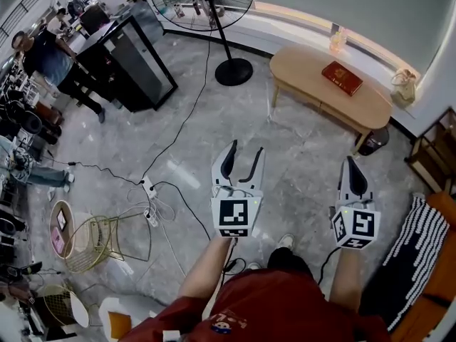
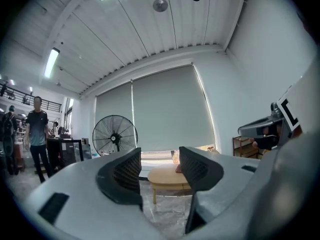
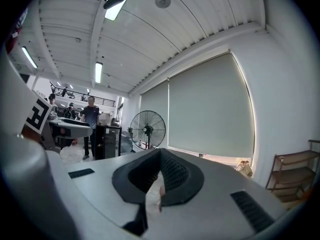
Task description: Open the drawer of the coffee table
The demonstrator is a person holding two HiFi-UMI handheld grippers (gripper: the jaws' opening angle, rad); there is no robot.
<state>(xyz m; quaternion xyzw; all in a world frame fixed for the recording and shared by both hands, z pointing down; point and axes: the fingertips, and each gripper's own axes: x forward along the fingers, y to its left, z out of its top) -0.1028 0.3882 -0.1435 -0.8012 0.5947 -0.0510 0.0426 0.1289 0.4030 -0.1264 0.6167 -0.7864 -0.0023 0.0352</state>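
Observation:
The oval wooden coffee table (image 1: 306, 77) stands across the marble floor, ahead and to the right, with a red book (image 1: 342, 78) on top. Its side panel (image 1: 340, 112) faces me; I cannot make out a drawer handle. My left gripper (image 1: 244, 155) is held level above the floor, well short of the table, open and empty. In the left gripper view the table (image 2: 167, 176) shows between the spread jaws of the left gripper (image 2: 160, 170). My right gripper (image 1: 351, 162) hovers to its right, also far from the table. In its own view the right gripper (image 3: 159, 176) is shut with nothing held.
A standing fan (image 1: 205, 6) and a black cabinet (image 1: 130, 61) stand at the back left, with a person (image 1: 44, 54) beyond. Cables and a power strip (image 1: 149, 189) cross the floor by a wire chair (image 1: 91, 242). A wooden shelf (image 1: 436, 148) and striped cushion (image 1: 419, 251) line the right side.

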